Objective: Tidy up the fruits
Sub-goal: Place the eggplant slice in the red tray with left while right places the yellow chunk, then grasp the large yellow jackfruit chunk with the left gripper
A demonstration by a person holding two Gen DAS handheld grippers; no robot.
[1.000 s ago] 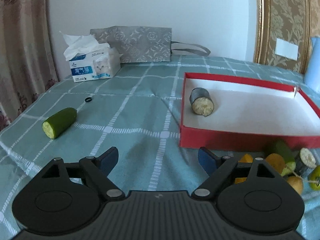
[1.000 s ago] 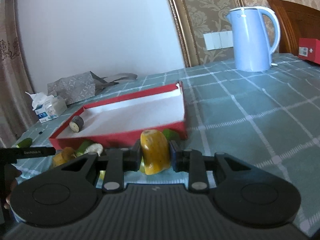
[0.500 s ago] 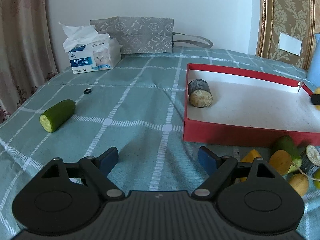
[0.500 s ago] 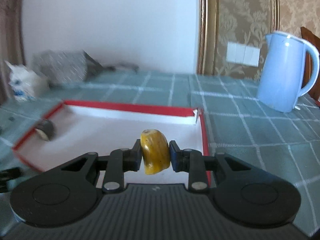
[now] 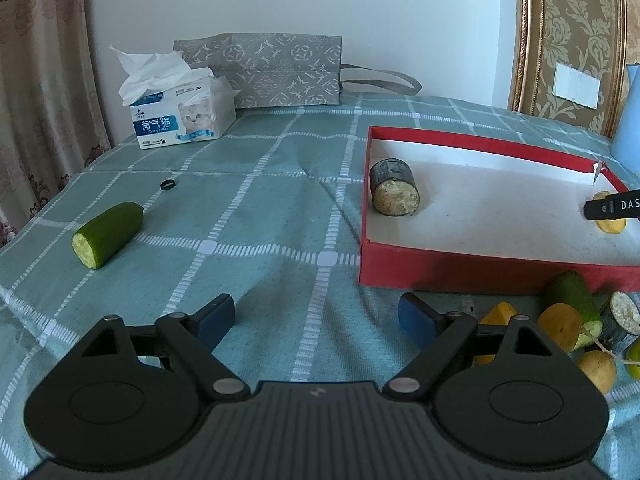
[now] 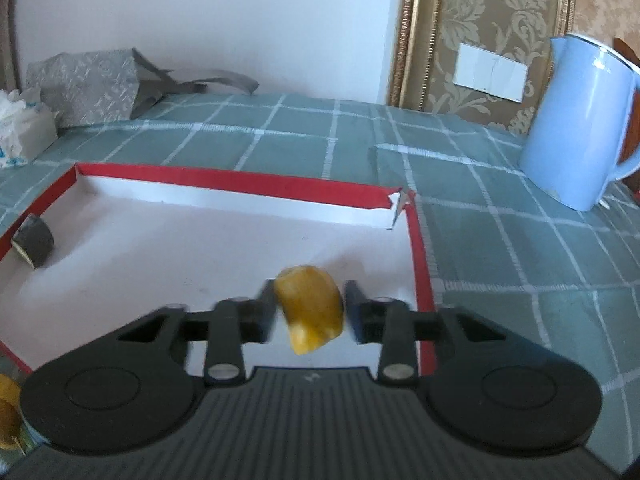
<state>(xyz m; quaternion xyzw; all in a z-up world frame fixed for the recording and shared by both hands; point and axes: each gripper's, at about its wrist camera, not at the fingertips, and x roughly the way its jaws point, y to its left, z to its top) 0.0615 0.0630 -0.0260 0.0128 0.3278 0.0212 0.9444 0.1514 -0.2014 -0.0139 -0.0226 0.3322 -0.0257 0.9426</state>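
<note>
The desk (image 5: 256,208) wore a green checked cloth. On it sat the red box (image 6: 248,188), white inside, with a dark-skinned chunk (image 5: 394,192) near its left wall. My left tongs (image 5: 316,314) hung wide apart over bare cloth, gripping nothing. My right tongs (image 6: 310,312) were opening over the box, their pads drawing off the yellow fruit piece (image 6: 310,308) between them. A green piece (image 5: 107,234) lay apart, left.

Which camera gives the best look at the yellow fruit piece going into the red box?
The right wrist view: the yellow fruit piece sits centred between the opening right gripper, though blurred. The left wrist view shows only a sliver at the edge, partly hidden.
</note>
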